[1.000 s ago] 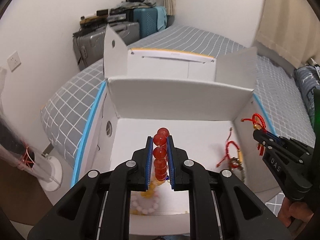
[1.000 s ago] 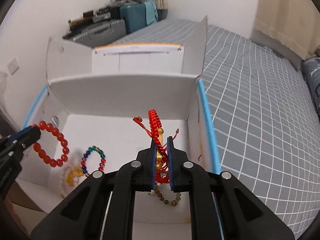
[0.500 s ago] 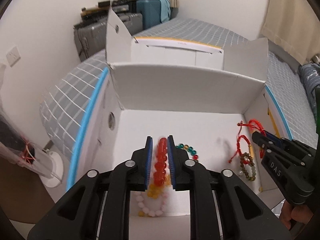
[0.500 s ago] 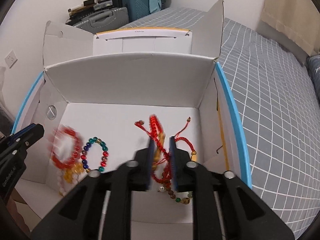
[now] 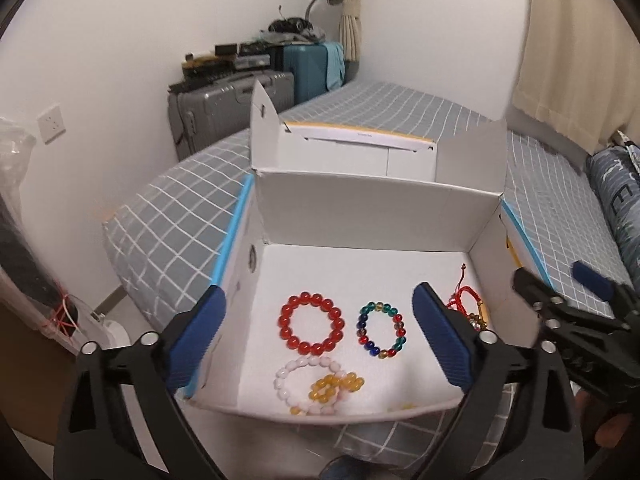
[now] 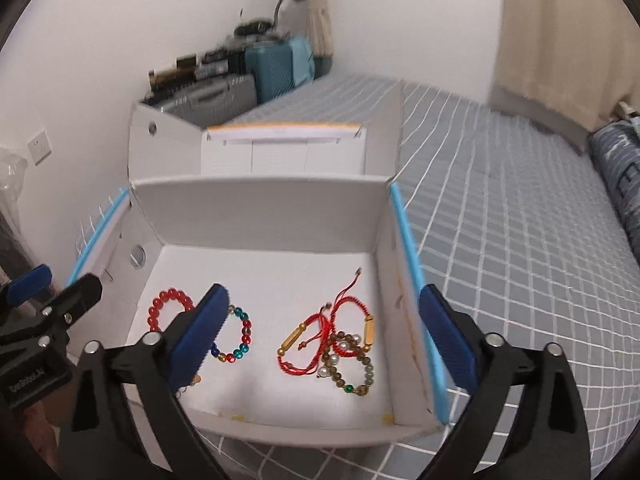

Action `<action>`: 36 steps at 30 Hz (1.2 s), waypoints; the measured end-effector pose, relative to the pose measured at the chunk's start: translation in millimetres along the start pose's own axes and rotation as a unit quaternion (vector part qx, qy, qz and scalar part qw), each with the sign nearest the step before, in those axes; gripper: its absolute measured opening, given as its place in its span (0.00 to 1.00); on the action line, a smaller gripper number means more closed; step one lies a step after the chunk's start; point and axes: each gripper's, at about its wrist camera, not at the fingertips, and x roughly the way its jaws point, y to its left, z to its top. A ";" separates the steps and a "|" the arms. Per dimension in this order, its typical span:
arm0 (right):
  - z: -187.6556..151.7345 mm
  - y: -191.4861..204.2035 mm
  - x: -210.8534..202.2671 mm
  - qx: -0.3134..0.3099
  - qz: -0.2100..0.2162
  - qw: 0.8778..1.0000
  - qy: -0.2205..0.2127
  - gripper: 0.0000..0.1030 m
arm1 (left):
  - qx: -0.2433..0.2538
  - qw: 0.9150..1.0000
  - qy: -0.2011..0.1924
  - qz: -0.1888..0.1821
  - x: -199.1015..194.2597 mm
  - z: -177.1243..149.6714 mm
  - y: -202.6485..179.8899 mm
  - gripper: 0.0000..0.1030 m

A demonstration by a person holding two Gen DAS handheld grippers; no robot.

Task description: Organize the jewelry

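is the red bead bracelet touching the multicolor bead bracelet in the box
Apart. The left wrist view shows bare white box floor between the red bead bracelet and the multicolor bead bracelet.

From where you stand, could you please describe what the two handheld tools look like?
Both look alike. The left tool and right tool each have matte black angular plastic arms with round silver bolt heads and two long fingers faced with ribbed blue pads. Seen from the side, the left tool's body bears small white lettering, too blurred to read for certain. No cables or sleeves show.
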 end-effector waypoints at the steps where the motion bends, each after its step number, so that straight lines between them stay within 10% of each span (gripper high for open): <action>1: -1.6 0.2 -5.5 0.000 -0.001 1.000 -0.006 0.93 | 0.000 1.000 -0.003 -0.001 -4.3 -3.1 1.0 0.94; 36: -77.1 -2.8 -53.7 0.002 -0.005 1.000 -0.018 0.93 | 0.028 0.999 -0.029 -0.010 -49.6 -74.9 -2.7 0.94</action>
